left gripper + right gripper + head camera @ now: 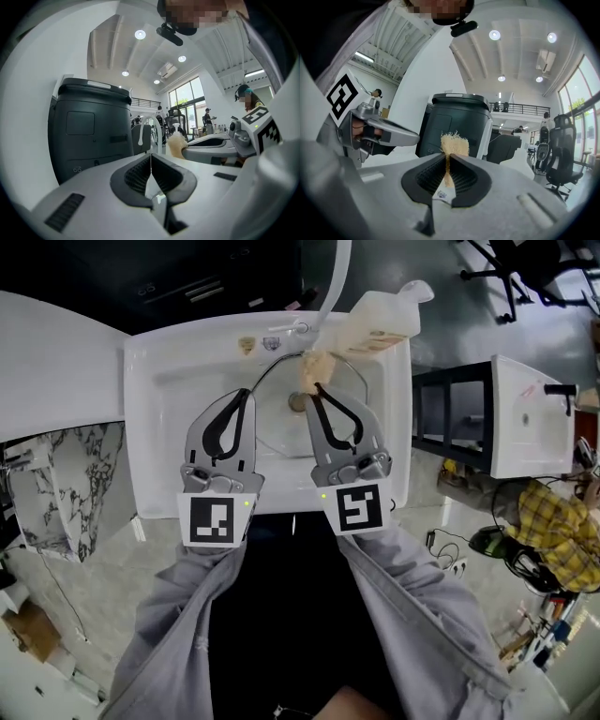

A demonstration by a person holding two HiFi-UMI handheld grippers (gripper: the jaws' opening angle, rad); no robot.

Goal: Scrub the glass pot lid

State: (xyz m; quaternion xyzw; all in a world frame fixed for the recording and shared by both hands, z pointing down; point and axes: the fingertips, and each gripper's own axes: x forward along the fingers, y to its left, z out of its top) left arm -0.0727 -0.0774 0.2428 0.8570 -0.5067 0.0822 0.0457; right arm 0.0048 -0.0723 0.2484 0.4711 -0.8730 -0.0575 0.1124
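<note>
Two handheld grippers over one white, glossy, rectangular sink [141, 409], seen from above. The left gripper [247, 395] is hanging over the left half of the basin with its two ribbed black pads pressed flat together. Nothing can be made out between them. The right gripper [317, 390] is clamping one tan, coarse-fibred scrubber [312, 371], whose frayed top is sticking out past the pad tips toward the back edge of the sink. Each gripper is carrying one cube with a black-and-white square marker, the left cube [218, 518] and the right cube [357, 507] both sitting over the front edge.

One glass pot lid [279, 427] is lying in the basin. It is round and clear, with a thin dark rim arcing behind both gripper tips, and the left gripper's tip is sitting over its left rim. One cream plastic bottle [375, 322] is leaning at the back right corner. One white curved faucet [335, 273] is rising from the back edge. Two grey fabric sleeves are reaching in from the front.
</note>
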